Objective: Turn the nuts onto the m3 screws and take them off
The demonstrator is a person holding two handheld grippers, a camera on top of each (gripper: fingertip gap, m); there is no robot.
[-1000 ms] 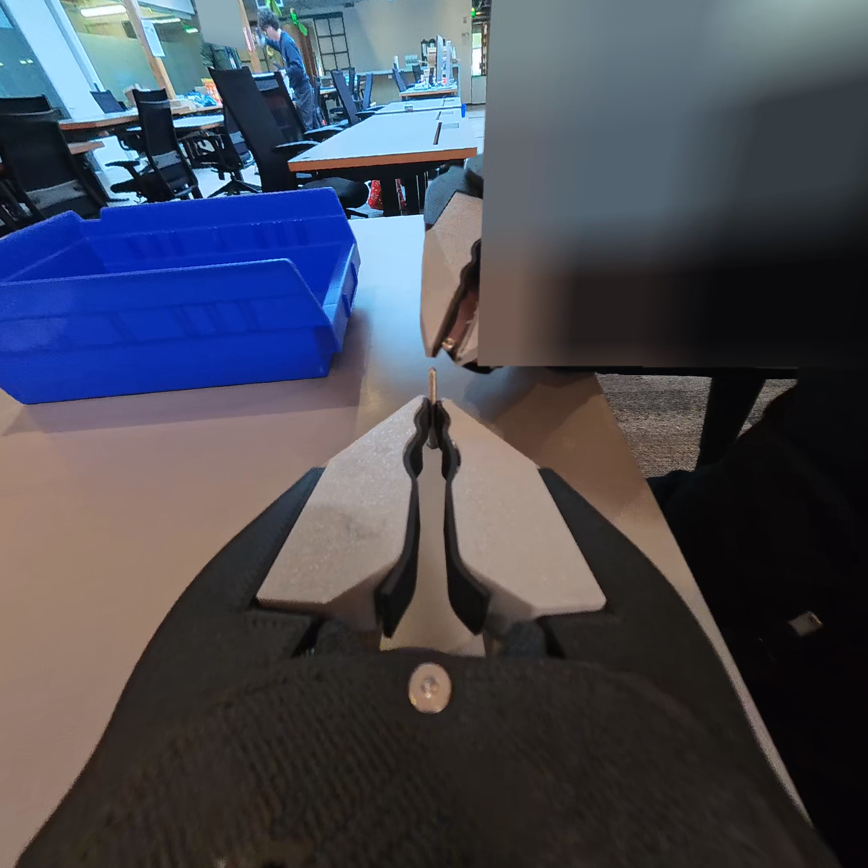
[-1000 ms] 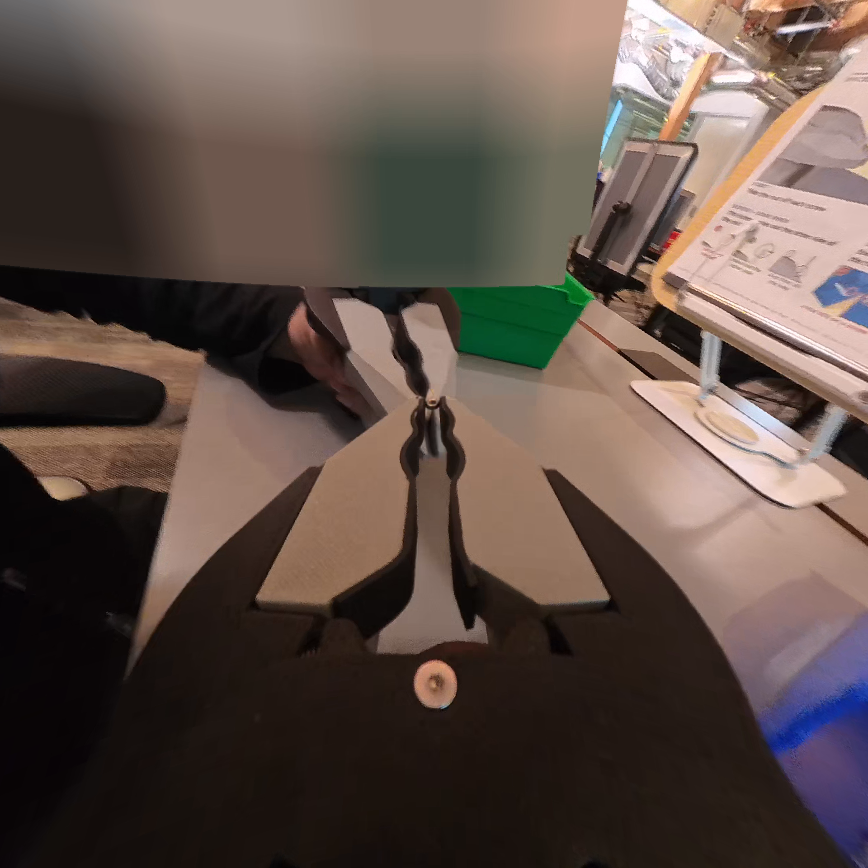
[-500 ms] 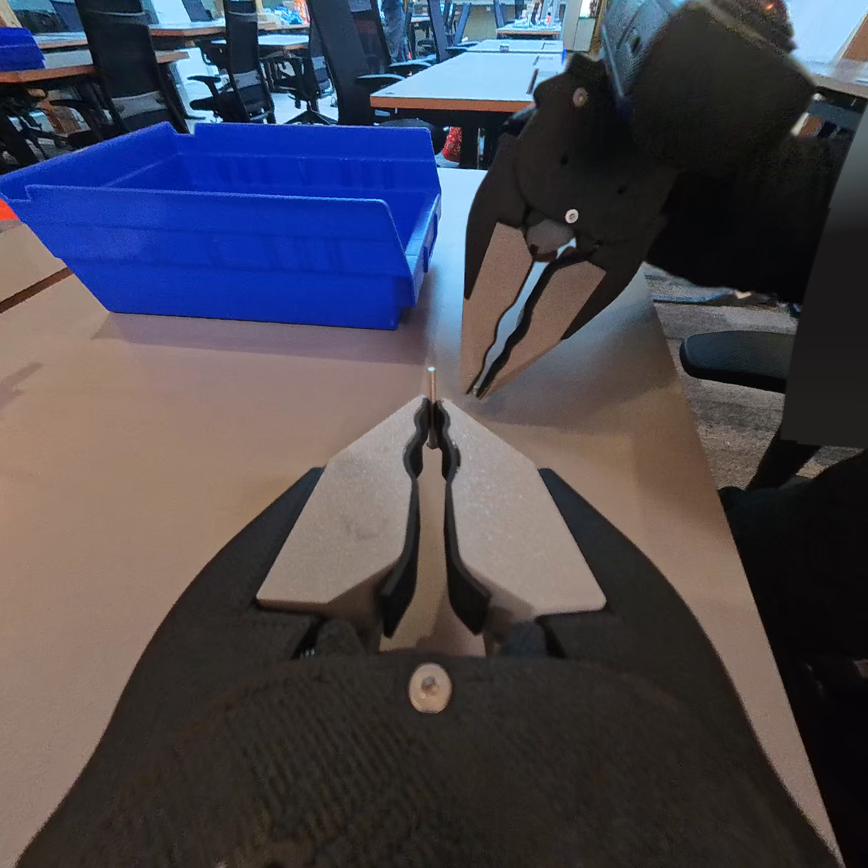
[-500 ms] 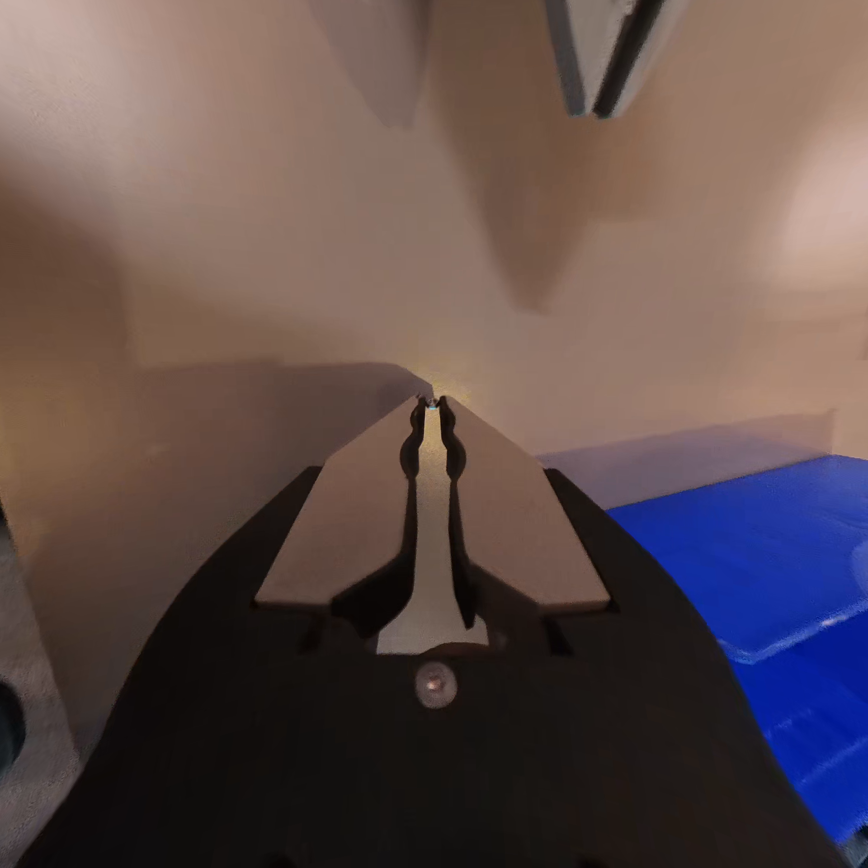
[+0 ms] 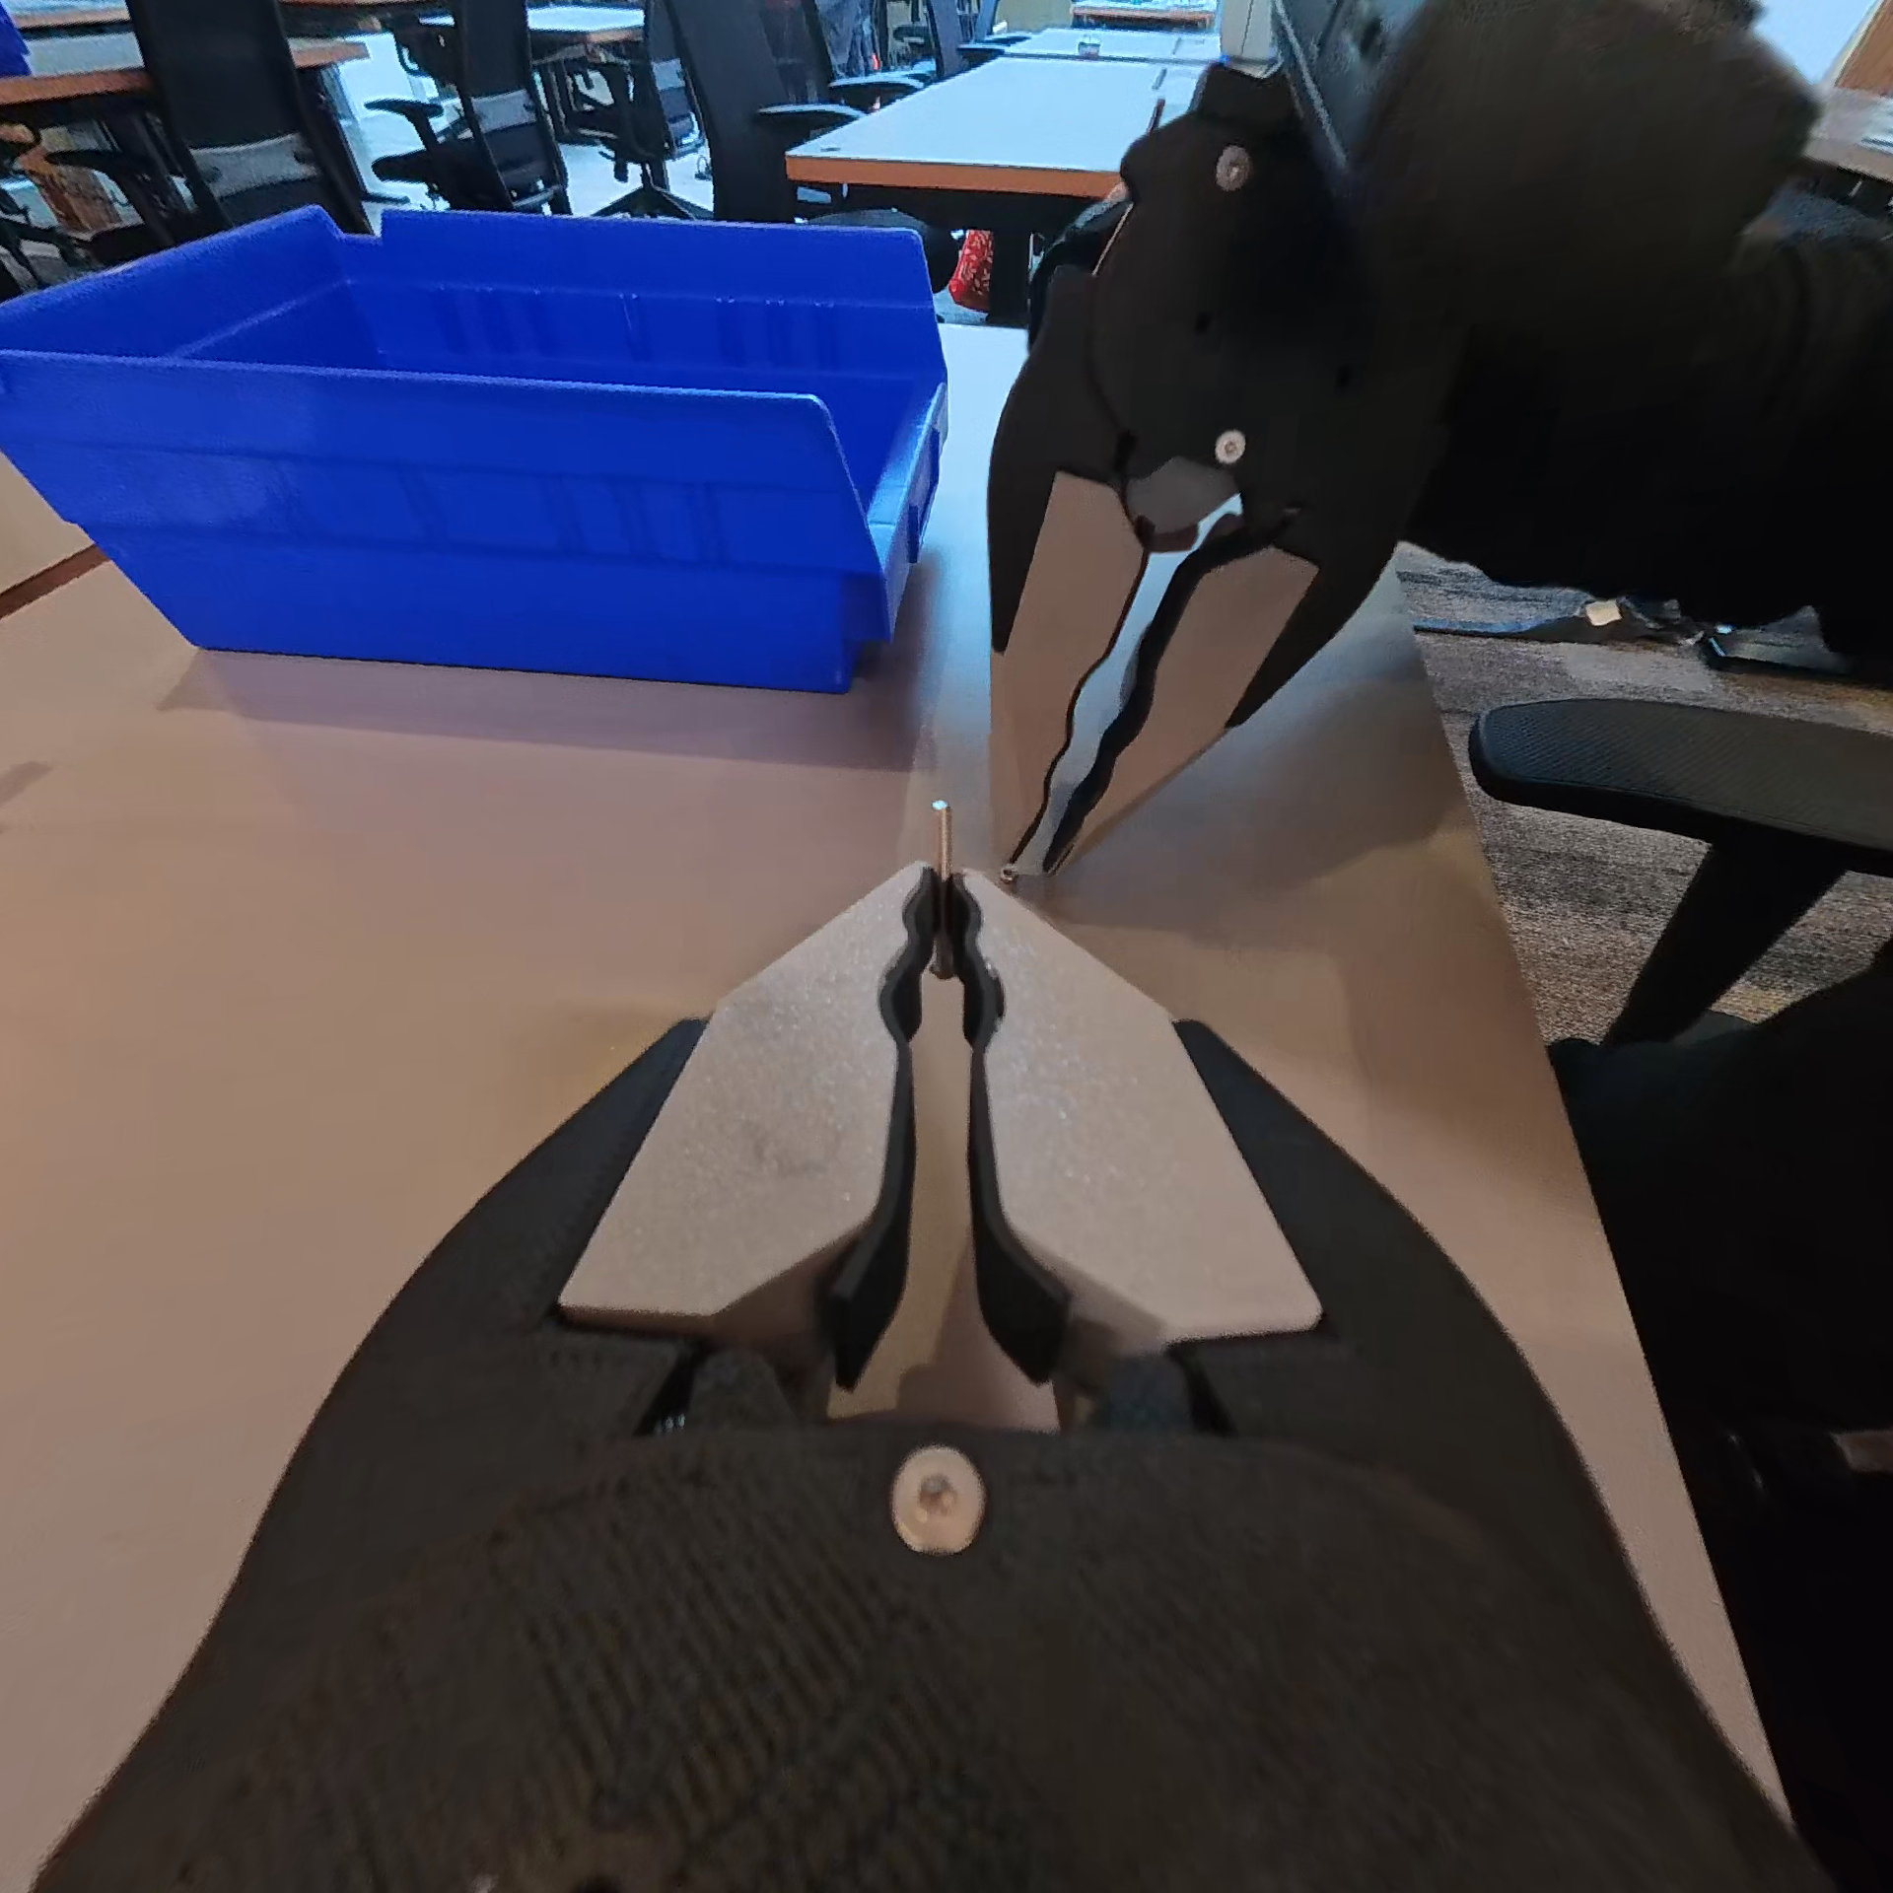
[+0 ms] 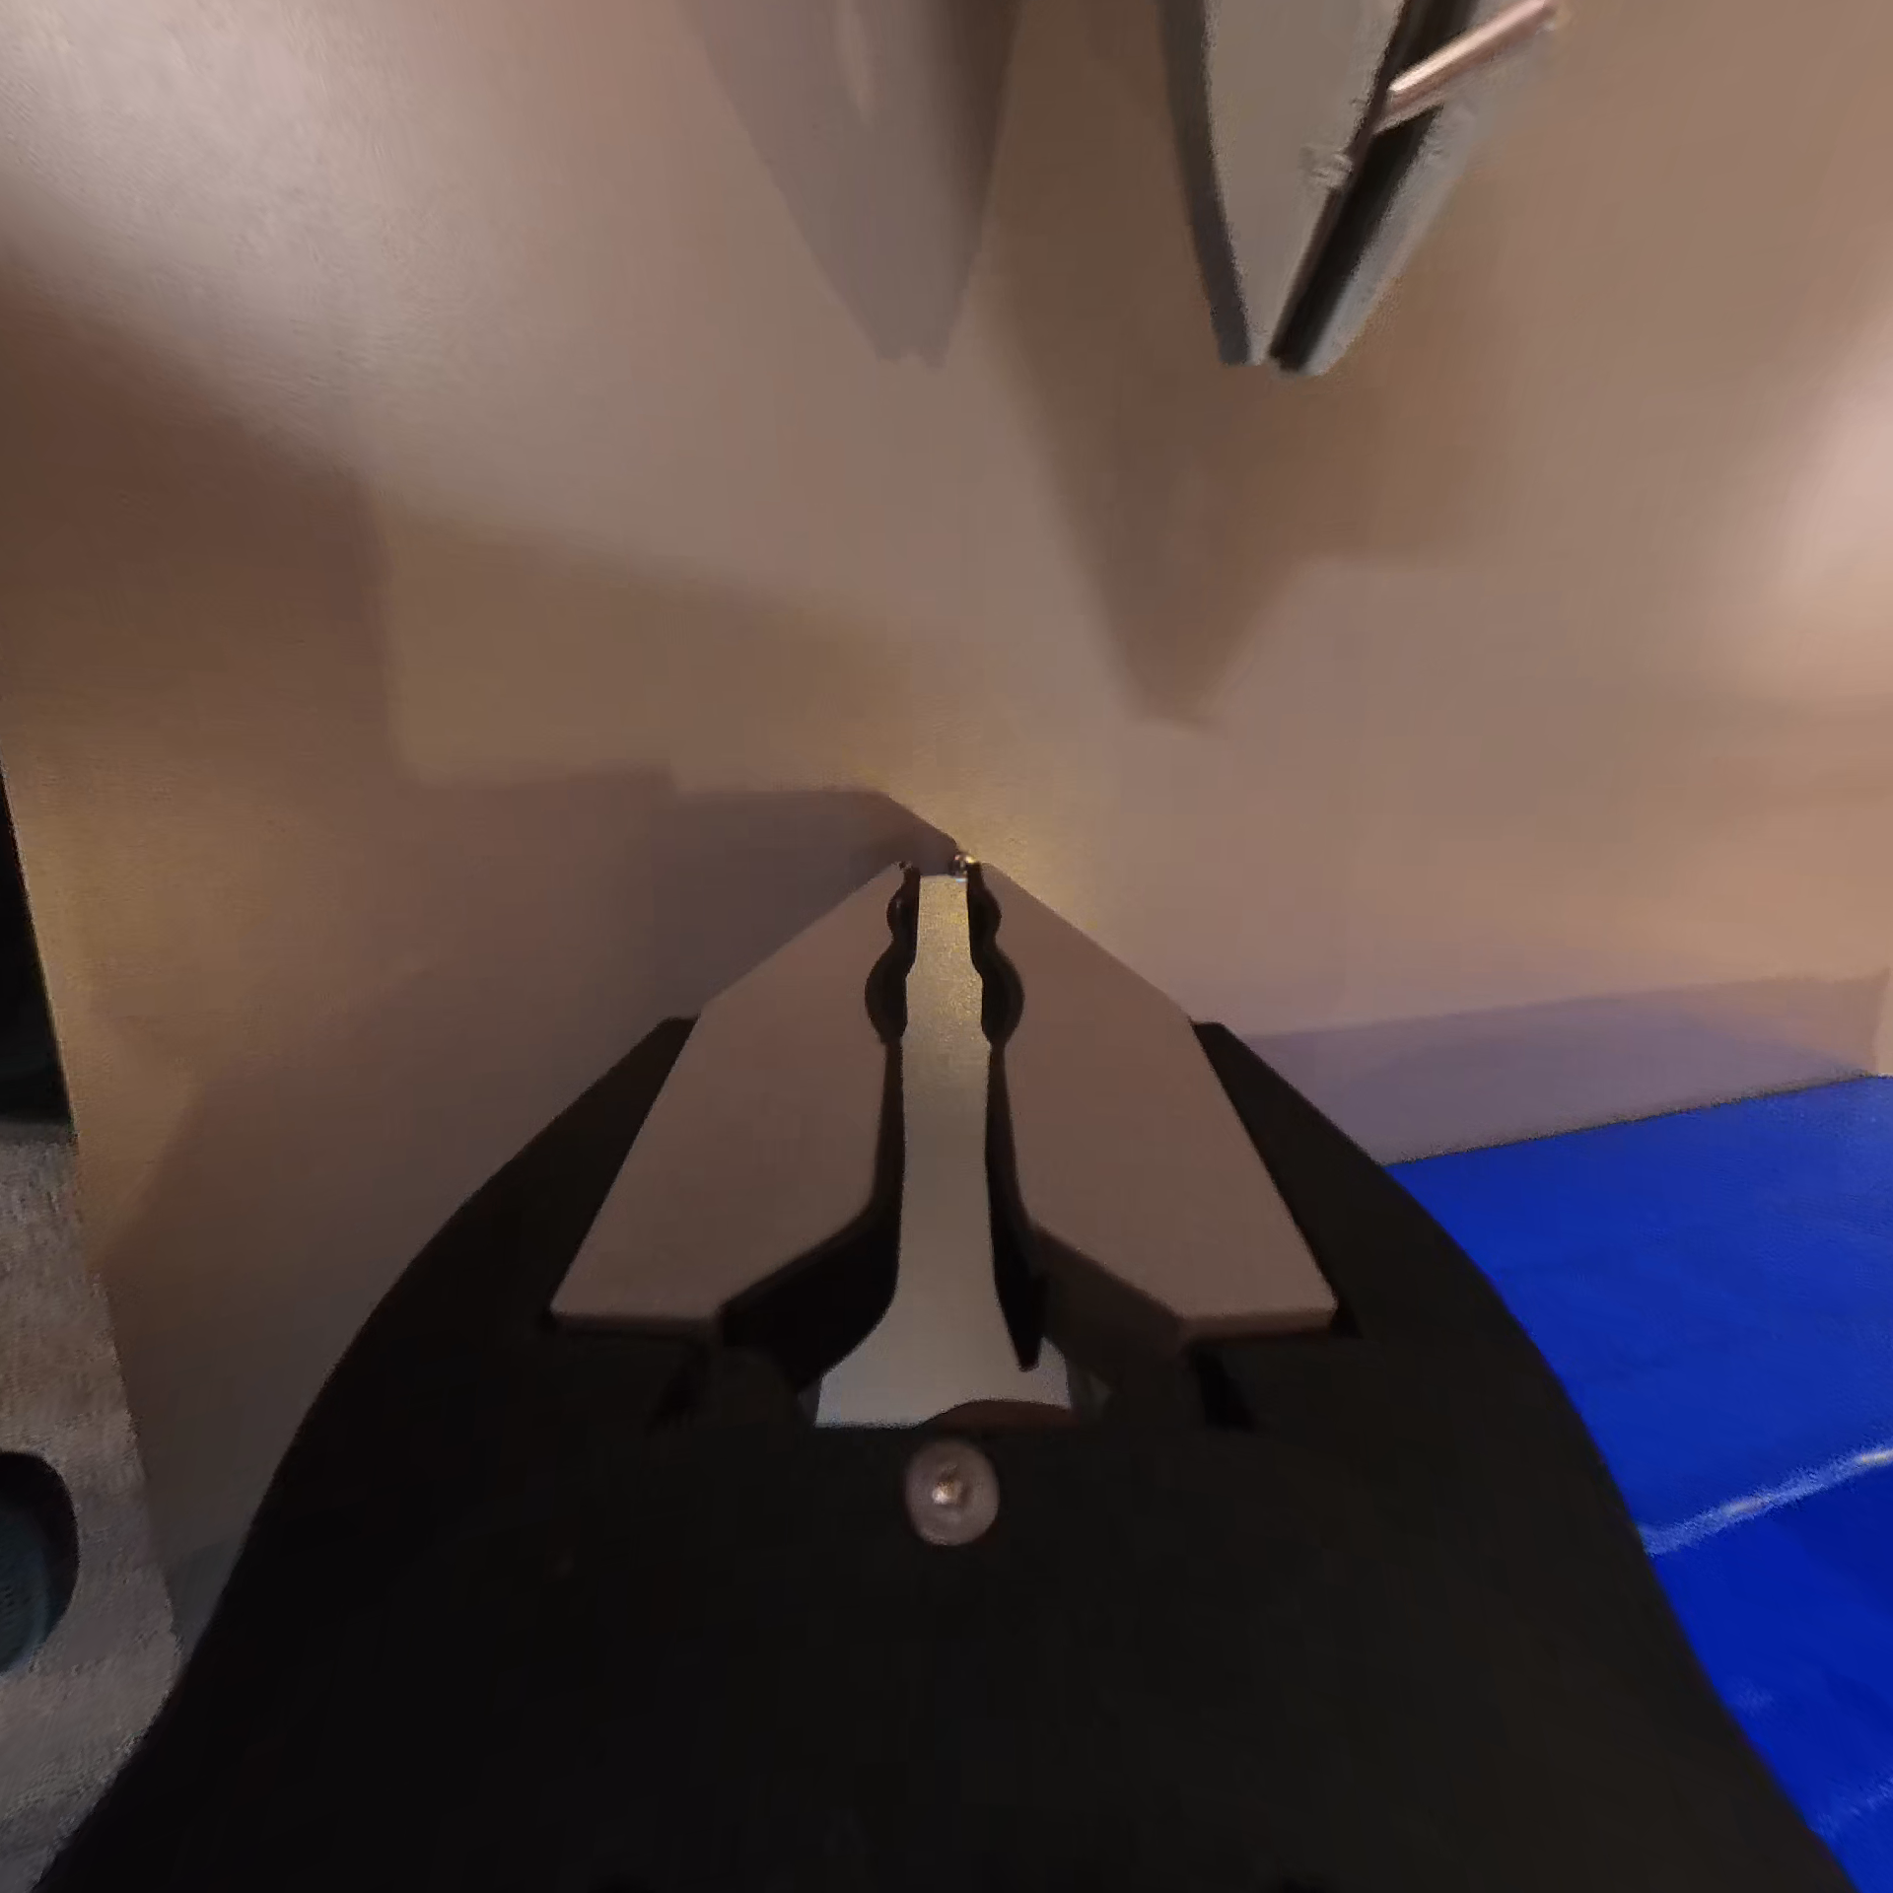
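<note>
Screw (image 5: 940, 855) pinched upright in my left gripper (image 5: 942, 901), bare of any nut. My right gripper (image 5: 1029, 866), tips slightly spread, is down on the table (image 5: 461, 922) near its right edge, nut (image 5: 1008, 874) at its tip. Nut looks off; release or re-threading remains.

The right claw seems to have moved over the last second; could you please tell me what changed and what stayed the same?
The right claw left the screw, swung down to the table and opened slightly, letting go of the nut, which now lies by its tips. The left claw stayed shut on the upright screw, and the blue bin did not move.
</note>
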